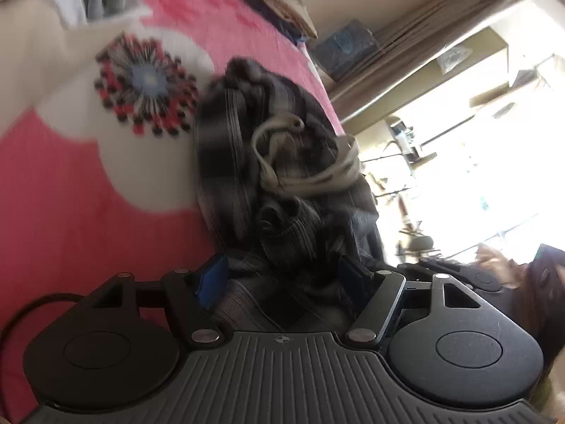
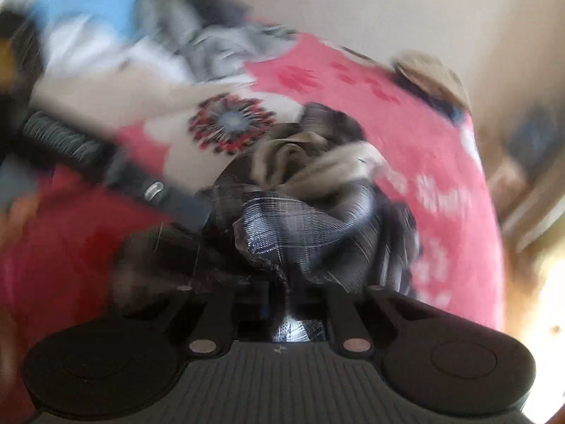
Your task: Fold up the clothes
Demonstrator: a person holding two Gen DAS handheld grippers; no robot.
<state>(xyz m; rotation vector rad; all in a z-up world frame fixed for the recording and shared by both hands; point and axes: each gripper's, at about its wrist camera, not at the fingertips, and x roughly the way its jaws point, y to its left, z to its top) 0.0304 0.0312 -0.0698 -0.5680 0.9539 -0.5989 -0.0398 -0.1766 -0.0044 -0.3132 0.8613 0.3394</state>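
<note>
No containers in either view; everything lies loose on the bed (image 1: 63, 233), which has a pink cover w/ white patches and a red-black flower print (image 1: 146, 84).

The dark plaid garment (image 1: 282, 176) sits bunched in a heap w/ a beige lining or 2nd cloth (image 1: 303, 162) twisted on top. It lies directly ahead of the left tongs (image 1: 282, 279) and spills down between their 2 fingers. The left tongs stand wide, blue pads (image 1: 212, 282) apart, cloth lying between but not pinched.

The right tongs (image 2: 282, 296) are narrow, closed onto a fold of the plaid garment (image 2: 303, 233), which rises from between the fingers; the fingertips themselves are buried under cloth. Left of these tongs, part of the other gripper's ribbed body shows, blurred.

Hard to make out: the right wrist view is heavily motion-blurred, so the pile of grey, white and blue clothes (image 2: 141, 35) far ahead-left is only colour smears. The garment type cannot be told. A tan folded item (image 1: 282, 0) sits at the bed's far edge.

Only the left wrist view shows the bright window area (image 1: 476, 141) to the right of the tongs, overexposed, w/ shelving and clutter barely legible.
</note>
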